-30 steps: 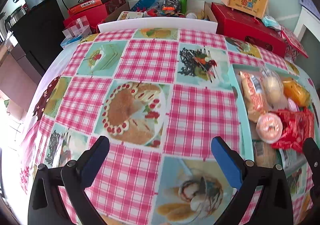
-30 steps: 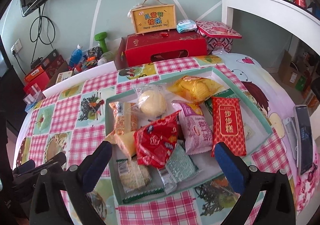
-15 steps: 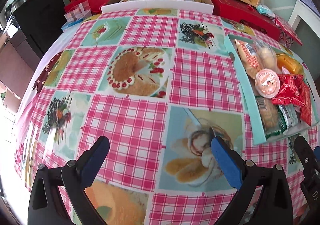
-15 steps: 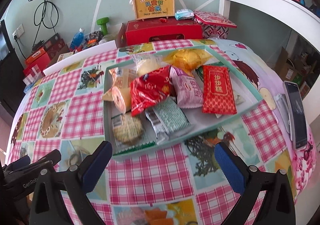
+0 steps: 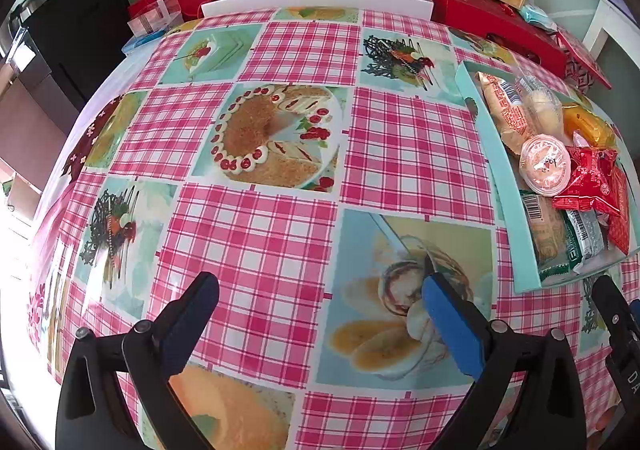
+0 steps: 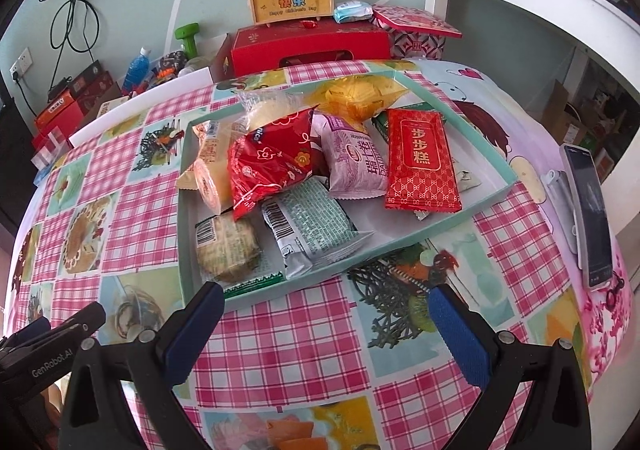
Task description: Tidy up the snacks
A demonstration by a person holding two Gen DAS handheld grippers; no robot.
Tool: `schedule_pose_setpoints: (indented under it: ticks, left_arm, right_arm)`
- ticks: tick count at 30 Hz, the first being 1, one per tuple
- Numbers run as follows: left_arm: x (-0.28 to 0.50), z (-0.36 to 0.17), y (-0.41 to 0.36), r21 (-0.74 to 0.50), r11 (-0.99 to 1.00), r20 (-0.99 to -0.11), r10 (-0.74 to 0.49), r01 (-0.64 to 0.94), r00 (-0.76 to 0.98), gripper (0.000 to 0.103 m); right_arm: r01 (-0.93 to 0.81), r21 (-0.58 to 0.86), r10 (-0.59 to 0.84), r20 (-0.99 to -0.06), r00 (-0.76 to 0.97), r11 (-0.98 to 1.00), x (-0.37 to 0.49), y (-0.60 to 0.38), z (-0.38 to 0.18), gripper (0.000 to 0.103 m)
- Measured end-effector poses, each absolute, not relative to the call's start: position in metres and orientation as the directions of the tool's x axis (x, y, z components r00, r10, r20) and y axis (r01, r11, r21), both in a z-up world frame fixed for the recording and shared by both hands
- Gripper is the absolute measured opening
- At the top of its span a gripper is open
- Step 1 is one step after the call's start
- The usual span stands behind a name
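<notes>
With both the left tool (image 5: 320,310) and the right tool (image 6: 324,314) wide open and empty, one packet is best picked singly from the heaped tray (image 6: 404,246).

The left wrist camera looks down and forward over the checked tablecloth (image 5: 280,234). The right wrist camera faces the teal snack tray (image 6: 400,246) nearby. Both views share this tray (image 5: 516,234).

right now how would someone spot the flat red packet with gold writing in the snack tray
Find the shallow teal tray on the pink checked tablecloth. The flat red packet lies along its right side, beside a lilac packet. Unlike the puffy red bag, it is a long rectangle with a gold-framed label.
</notes>
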State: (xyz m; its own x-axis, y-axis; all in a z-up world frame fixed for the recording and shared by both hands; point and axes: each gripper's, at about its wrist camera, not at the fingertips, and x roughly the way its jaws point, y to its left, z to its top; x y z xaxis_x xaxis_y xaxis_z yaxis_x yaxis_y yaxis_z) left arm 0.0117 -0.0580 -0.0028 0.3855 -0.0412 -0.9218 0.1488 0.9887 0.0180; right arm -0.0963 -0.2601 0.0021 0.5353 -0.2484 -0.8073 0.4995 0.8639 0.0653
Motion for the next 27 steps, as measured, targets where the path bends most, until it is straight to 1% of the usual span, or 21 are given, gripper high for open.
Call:
schedule_pose_setpoints:
  ticks: [27]
  left_arm:
    - [0.0082,-0.0097,-0.0636,0.041,0.987,-0.924,-0.023,0.158,0.381,0.101]
  right_arm:
    - [0.491,0.065,-0.236,-0.817,0.526,0.869,-0.0945,-0.2583,-0.0008,0.103]
